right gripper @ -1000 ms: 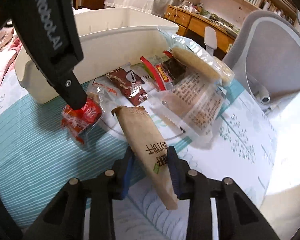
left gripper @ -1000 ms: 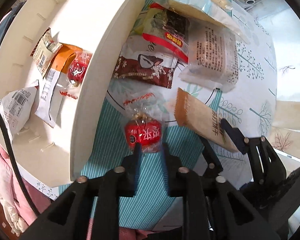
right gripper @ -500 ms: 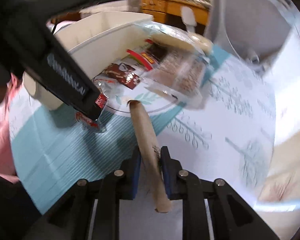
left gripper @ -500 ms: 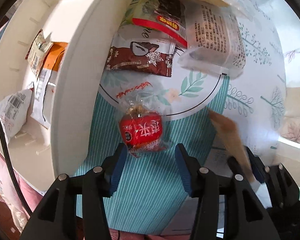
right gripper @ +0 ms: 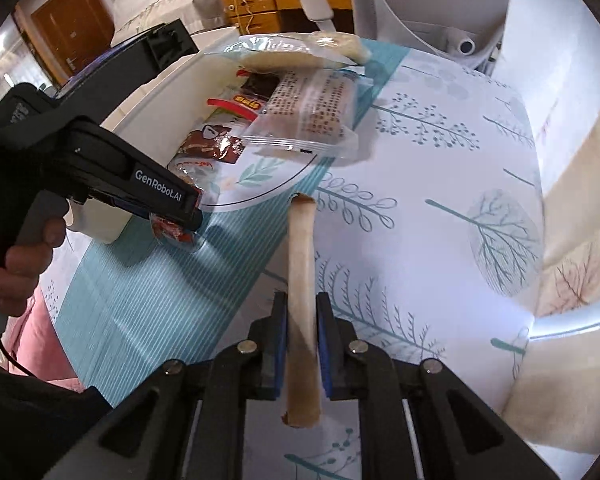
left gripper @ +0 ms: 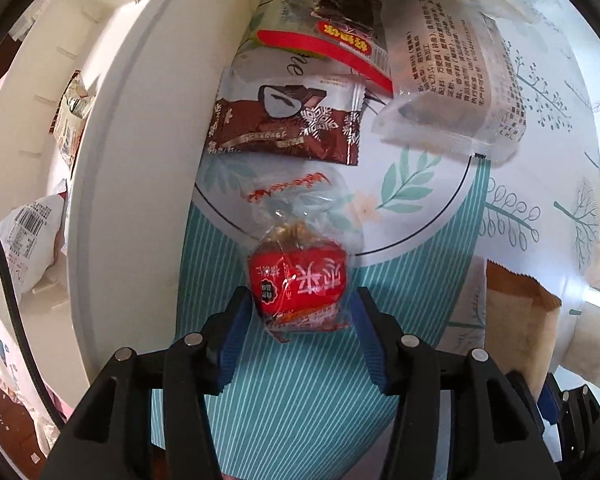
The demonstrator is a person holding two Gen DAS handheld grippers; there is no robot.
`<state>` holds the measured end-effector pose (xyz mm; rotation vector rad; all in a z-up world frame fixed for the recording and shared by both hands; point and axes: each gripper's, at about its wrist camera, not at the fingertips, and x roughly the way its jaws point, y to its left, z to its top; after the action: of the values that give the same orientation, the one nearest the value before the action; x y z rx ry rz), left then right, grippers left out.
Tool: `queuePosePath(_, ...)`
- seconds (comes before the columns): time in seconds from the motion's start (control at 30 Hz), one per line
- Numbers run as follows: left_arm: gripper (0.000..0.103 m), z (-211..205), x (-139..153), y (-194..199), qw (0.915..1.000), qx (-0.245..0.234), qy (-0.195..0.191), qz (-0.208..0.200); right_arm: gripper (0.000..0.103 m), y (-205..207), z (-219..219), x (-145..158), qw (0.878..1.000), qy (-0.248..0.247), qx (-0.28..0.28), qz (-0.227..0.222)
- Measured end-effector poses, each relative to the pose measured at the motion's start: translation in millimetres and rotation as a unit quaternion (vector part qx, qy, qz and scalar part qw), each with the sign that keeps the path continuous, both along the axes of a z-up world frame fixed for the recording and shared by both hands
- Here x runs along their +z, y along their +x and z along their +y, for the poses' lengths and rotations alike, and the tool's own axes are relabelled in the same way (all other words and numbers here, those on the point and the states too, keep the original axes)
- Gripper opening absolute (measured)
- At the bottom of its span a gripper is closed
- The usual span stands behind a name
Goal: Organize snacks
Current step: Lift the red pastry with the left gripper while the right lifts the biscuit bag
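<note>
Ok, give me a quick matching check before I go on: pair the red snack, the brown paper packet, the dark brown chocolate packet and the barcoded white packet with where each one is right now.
Things:
1. red snack
2. brown paper packet
3. dark brown chocolate packet
4. barcoded white packet

Places:
A. inside the white bin
B. clamped in the right gripper
C. on the tablecloth between the open fingers of the left gripper
D. flat on the tablecloth beside the bin wall

Pairs: 1-C, 2-B, 3-D, 4-A

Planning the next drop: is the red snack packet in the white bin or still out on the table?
Out. The red snack packet lies on the tablecloth beside the white bin.
</note>
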<state>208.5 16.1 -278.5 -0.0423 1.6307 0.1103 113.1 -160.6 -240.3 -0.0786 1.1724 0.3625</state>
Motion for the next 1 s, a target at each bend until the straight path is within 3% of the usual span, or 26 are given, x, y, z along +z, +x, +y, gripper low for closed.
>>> queuePosePath(0.33, 0.045, 7.5, 1.7, -6.2, 0.9995, -0.006, -0.030, 0.006, 0.013, 0.7, -14.3, -2.9, 0.996, 0.038, -0.064, 0.040)
queuePosePath(0.57, 0.045, -4.3, 26.2, -31.3, 0.9966, -0.048, -0.065, -0.013, 0.013, -1.8, -19.6, -9.5, 0.982, 0.085, -0.130, 0.104)
queuePosePath(0.8, 0.045, -4.9, 69.4, -47.5, 0.9887, -0.100, -0.079, -0.079, 0.013, -8.1, -19.3, -8.7, 0.960, 0.133, -0.195, 0.149)
queuePosePath(1.0, 0.046, 20.5, 117.1, -49.0, 0.9735, -0.128, -0.108, -0.156, 0.013, -11.3, -7.0, 1.5, 0.944, 0.159, -0.239, 0.162)
